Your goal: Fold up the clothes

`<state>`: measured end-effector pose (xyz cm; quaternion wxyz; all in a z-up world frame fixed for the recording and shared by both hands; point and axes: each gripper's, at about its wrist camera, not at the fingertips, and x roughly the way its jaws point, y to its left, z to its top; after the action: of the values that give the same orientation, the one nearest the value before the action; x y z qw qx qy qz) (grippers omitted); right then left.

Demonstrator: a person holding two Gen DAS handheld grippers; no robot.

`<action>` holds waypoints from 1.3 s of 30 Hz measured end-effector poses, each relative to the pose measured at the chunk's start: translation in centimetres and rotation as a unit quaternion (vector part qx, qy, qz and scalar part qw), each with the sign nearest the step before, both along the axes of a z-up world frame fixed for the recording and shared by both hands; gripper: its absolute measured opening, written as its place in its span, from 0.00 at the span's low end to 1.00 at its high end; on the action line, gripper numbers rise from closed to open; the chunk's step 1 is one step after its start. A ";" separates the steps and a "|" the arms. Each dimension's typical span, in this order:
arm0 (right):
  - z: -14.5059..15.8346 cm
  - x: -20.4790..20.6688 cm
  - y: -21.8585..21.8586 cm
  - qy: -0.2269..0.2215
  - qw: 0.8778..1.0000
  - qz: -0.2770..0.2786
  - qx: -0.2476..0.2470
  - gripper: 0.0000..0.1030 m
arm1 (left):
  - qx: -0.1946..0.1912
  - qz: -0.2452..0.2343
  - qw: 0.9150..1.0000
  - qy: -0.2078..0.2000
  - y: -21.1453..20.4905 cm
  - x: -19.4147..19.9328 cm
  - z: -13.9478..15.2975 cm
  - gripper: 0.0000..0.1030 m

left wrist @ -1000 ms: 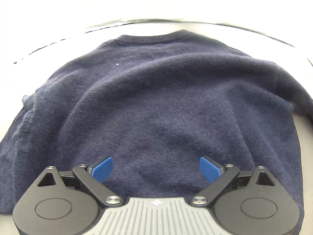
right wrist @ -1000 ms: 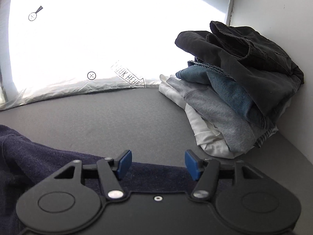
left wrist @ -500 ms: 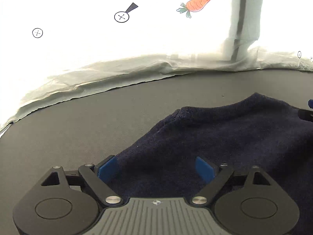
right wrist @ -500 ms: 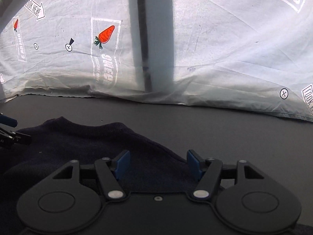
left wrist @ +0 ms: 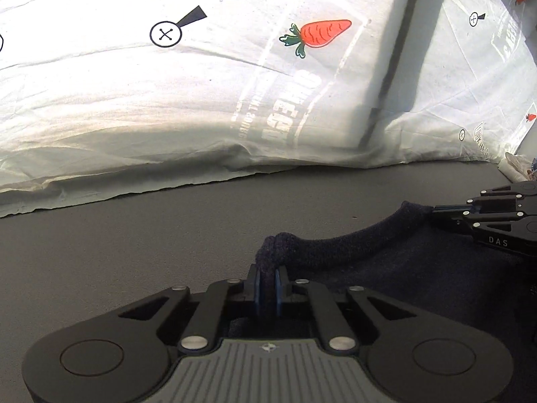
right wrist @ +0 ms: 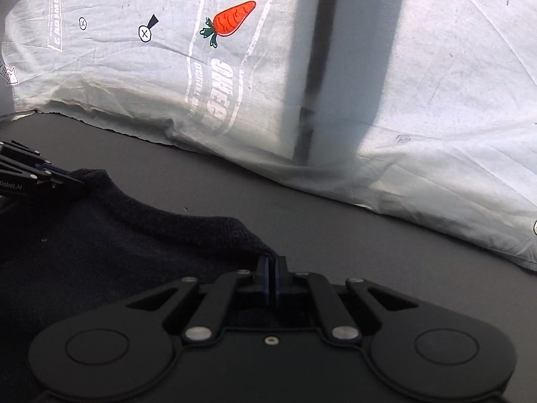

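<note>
1. On the dark grey tabletop (left wrist: 134, 252) lies a navy knit sweater (right wrist: 100, 252), its fuzzy, slightly pilled fabric spread flat toward the near side of both views, its thick ribbed edge curving in a shallow arc between the two grippers.
2. At one end of that ribbed band, the left gripper (left wrist: 267, 280) has its blue pads pressed together on a bunched, rounded lump of the knit that stands up between the fingers.
3. At the other end, the right gripper (right wrist: 271, 268) pinches the corner of the band, its blue pads nearly meeting with only a thin fold of fabric between them.
4. Each gripper is matte black, with jointed linkage arms, silver pivot pins and round disc-shaped housings; the left one has a ribbed grey centre plate.
5. Beyond the sweater, the smooth tabletop runs to a crumpled white sheet (left wrist: 117, 117), printed with an orange carrot (left wrist: 322, 33), grey block lettering and small circled-cross marks.
6. Behind the sheet, a dark upright bar (right wrist: 317, 67) shows through as a shadowed stripe.
</note>
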<state>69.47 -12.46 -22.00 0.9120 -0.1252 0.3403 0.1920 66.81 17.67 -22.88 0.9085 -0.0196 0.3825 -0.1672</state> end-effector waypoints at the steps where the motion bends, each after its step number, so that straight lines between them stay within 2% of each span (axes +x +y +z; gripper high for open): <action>1: 0.2 0.6 0.2 -0.007 1.000 -0.007 0.000 0.03 | -0.006 0.009 1.000 -0.005 0.3 0.3 0.2 0.09; 3: 0.5 1.8 0.7 -0.018 1.000 -0.020 0.001 0.03 | -0.010 0.027 1.000 -0.008 0.5 1.1 0.2 0.10; 5: -0.1 3.1 1.3 -0.013 0.999 -0.037 0.001 0.05 | 0.007 0.044 0.999 0.000 0.0 1.8 -0.3 0.12; 7: -0.8 3.6 1.7 0.010 0.999 -0.047 -0.013 0.15 | 0.030 0.058 0.998 0.005 -0.9 1.9 -0.4 0.20; 8: -0.3 3.0 1.5 -0.002 0.998 -0.056 -0.013 0.21 | 0.036 0.067 0.997 0.003 -1.2 1.6 0.0 0.24; 9: 0.3 2.2 1.2 -0.016 0.998 -0.065 -0.011 0.41 | 0.039 0.076 0.996 0.000 -1.3 1.2 0.6 0.26; 10: 0.8 1.5 0.9 -0.030 0.997 -0.074 -0.010 0.59 | 0.043 0.085 0.995 -0.004 -1.4 0.7 1.3 0.33; 13: 3.1 -2.4 -2.1 -0.048 0.992 -0.110 0.024 0.65 | 0.032 0.108 0.993 -0.015 -1.9 -1.9 3.4 0.62; 14: 3.8 -3.9 -3.3 -0.049 0.990 -0.127 0.032 0.68 | 0.026 0.115 0.993 -0.018 -2.2 -3.0 4.2 0.69; 16: 4.6 -7.3 -6.0 -0.048 0.984 -0.163 0.045 0.75 | 0.015 0.128 0.991 -0.019 -3.1 -5.5 5.5 0.72; 18: 5.0 -11.7 -9.4 -0.042 0.977 -0.204 0.049 0.78 | 0.008 0.136 0.991 -0.009 -4.7 -8.7 6.3 0.79; 23: 4.4 -21.8 -17.9 -0.005 0.949 -0.310 0.055 0.79 | -0.022 0.129 0.990 0.059 -10.6 -17.7 5.2 0.80; 27: 3.1 -28.5 -25.9 0.025 0.908 -0.412 0.071 0.79 | -0.032 0.099 0.987 0.120 -16.6 -24.4 3.5 0.80; 31: 2.1 -31.7 -32.3 0.027 0.867 -0.484 0.119 0.79 | -0.009 0.061 0.987 0.151 -21.7 -28.7 1.8 0.82; 33: 1.6 -31.9 -34.9 0.027 0.854 -0.502 0.136 0.79 | 0.033 0.054 0.988 0.144 -23.4 -29.3 1.2 0.84; 35: 0.9 -31.5 -36.8 0.029 0.849 -0.506 0.146 0.79 | 0.050 0.061 0.986 0.148 -24.1 -28.9 1.0 0.88; 39: 0.5 -29.7 -38.2 0.022 0.867 -0.477 0.145 0.78 | 0.059 0.083 0.982 0.162 -24.7 -27.9 0.7 0.95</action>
<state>39.81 -50.71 -21.47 0.8925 0.1900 0.3472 -0.2161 38.93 -7.04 -22.21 0.8447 -0.0243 0.5309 -0.0633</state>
